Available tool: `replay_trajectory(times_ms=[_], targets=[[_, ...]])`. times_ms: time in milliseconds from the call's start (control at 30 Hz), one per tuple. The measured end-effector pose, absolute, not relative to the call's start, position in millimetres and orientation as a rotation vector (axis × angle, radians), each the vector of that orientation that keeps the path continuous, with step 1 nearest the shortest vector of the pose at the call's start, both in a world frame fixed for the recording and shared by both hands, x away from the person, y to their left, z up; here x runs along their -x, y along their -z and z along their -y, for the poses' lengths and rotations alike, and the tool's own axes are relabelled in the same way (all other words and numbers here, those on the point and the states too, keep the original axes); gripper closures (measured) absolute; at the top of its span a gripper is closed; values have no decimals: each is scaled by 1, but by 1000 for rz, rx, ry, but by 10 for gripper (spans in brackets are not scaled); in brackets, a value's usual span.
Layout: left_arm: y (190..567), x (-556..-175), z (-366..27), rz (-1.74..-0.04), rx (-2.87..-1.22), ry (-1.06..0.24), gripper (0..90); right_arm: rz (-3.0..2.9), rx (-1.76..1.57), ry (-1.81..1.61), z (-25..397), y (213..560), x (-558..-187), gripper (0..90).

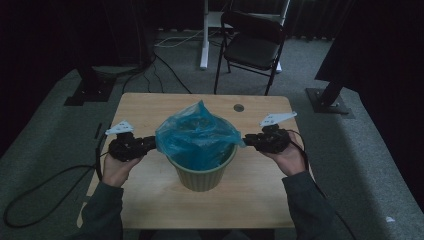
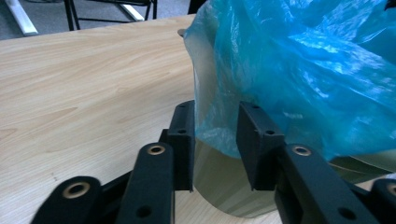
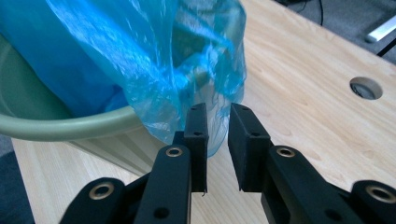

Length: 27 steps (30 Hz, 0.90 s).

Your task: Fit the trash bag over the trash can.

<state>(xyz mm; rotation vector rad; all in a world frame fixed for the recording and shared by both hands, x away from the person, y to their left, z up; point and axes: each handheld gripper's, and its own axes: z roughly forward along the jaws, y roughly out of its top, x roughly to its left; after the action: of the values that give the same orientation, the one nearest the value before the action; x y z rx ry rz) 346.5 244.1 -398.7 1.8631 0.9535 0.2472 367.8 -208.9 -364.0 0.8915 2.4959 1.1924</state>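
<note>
A pale green bin (image 1: pixel 202 177) stands in the middle of the wooden table (image 1: pixel 150 200), lined with a blue plastic bag (image 1: pixel 197 132) that puffs up above its rim. My left gripper (image 1: pixel 152 142) is at the bag's left edge. In the left gripper view, the gripper (image 2: pixel 215 112) is open, and the bag (image 2: pixel 303 70) hangs into the gap above the bin wall (image 2: pixel 224 186). My right gripper (image 1: pixel 246 141) is at the bag's right edge. In the right gripper view, the gripper (image 3: pixel 218 112) has its jaws narrowly apart around a corner of the bag (image 3: pixel 140 56), beside the bin rim (image 3: pixel 56 126).
A round cable hole (image 1: pixel 238 107) is in the table's far edge, also in the right gripper view (image 3: pixel 365 87). Beyond the table stand a black folding chair (image 1: pixel 252 42) and a white desk leg (image 1: pixel 204 40). Black cables (image 1: pixel 40 190) trail on the carpet at the left.
</note>
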Motion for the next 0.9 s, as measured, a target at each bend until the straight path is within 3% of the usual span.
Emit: replay_trajectory(times_ms=[467, 900], targets=[[381, -339, -261, -891, -1782, -245, 571, -2455, -876, -1298, 207, 346, -366, 703], [375, -338, -236, -780, -1791, -146, 499, -2508, -854, -1374, 192, 345, -372, 659]])
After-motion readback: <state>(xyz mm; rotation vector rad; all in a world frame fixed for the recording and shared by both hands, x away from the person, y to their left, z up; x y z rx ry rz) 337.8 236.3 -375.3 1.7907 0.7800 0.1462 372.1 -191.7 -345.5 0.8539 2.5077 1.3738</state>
